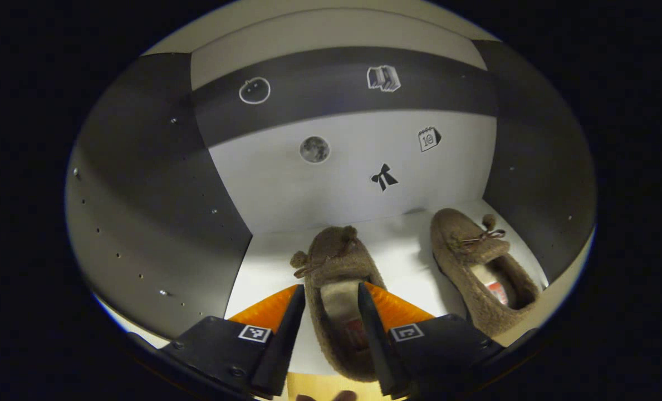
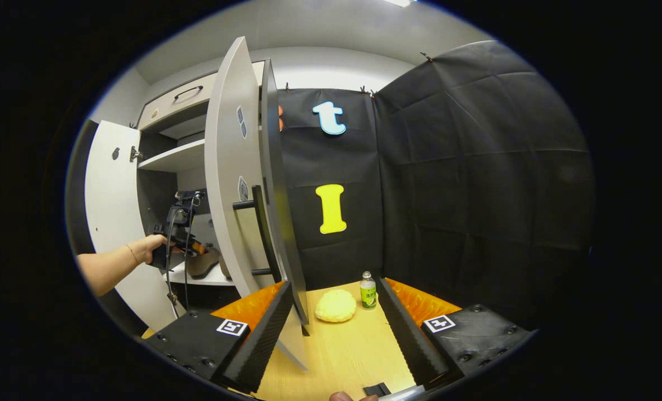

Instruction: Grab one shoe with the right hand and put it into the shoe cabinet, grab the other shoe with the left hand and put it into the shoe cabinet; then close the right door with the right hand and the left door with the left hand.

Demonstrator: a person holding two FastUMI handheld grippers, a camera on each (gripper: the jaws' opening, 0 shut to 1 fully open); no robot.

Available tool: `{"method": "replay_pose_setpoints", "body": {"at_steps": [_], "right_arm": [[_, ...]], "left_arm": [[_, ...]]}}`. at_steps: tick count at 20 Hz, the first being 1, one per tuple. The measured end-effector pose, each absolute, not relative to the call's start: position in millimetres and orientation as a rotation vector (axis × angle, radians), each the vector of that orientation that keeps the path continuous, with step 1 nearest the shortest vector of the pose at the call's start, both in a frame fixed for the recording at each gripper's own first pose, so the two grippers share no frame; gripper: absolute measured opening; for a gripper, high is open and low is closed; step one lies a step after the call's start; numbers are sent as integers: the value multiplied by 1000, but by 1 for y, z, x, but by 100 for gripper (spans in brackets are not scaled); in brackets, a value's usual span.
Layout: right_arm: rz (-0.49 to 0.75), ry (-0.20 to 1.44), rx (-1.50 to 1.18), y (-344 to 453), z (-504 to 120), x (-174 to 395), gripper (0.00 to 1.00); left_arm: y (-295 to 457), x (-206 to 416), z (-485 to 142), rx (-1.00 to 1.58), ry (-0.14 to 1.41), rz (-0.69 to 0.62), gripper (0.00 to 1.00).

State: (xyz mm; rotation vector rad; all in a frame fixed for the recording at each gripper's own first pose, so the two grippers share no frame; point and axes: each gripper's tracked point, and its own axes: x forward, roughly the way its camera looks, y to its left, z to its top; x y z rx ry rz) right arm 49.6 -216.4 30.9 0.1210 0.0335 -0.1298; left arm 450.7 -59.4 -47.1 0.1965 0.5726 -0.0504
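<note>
Two brown fuzzy shoes lie on the white bottom shelf (image 1: 403, 245) inside the shoe cabinet. In the left gripper view the nearer shoe (image 1: 336, 256) sits between my left gripper (image 1: 329, 287) fingers, which press on its two sides near the heel. The other shoe (image 1: 475, 250) rests to its right, toe toward the back wall. The right gripper view shows the left gripper (image 2: 183, 245), held by a hand (image 2: 147, 248), reaching into the cabinet with a shoe (image 2: 204, 263) in front of it. My right gripper (image 2: 335, 282) is open over the wooden table, holding nothing.
Both cabinet doors stand open: the right door (image 2: 230, 184) edge-on just left of my right gripper, the left door (image 2: 108, 195) swung out beyond the hand. A yellow round object (image 2: 336, 305) and a small green bottle (image 2: 368, 291) sit on the table (image 2: 342, 351) ahead.
</note>
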Motion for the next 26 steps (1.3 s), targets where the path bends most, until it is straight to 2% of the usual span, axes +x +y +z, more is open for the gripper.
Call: {"method": "replay_pose_setpoints", "body": {"at_steps": [2, 3, 6, 13, 14, 16, 20, 26], "right_arm": [[-126, 25, 116, -212, 35, 49, 99], [-126, 24, 116, -212, 36, 49, 99], [-129, 21, 123, -214, 42, 54, 99], [-111, 37, 139, -221, 48, 87, 98], [-109, 30, 132, -220, 53, 93, 98], [-103, 22, 127, -218, 60, 104, 98], [-112, 2, 108, -213, 67, 119, 98], [-141, -18, 85, -207, 72, 120, 98]], "left_arm": [[-64, 436, -23, 186, 487, -75, 80], [-63, 428, -15, 190, 452, -70, 100], [-64, 396, 22, 183, 341, -77, 96], [-65, 298, 85, 144, 131, -67, 96], [-67, 281, 88, 132, 116, -69, 94], [-71, 250, 92, 105, 99, -89, 100], [-67, 197, 94, 88, 74, -116, 97], [-51, 133, 87, 46, 24, -83, 96]]}}
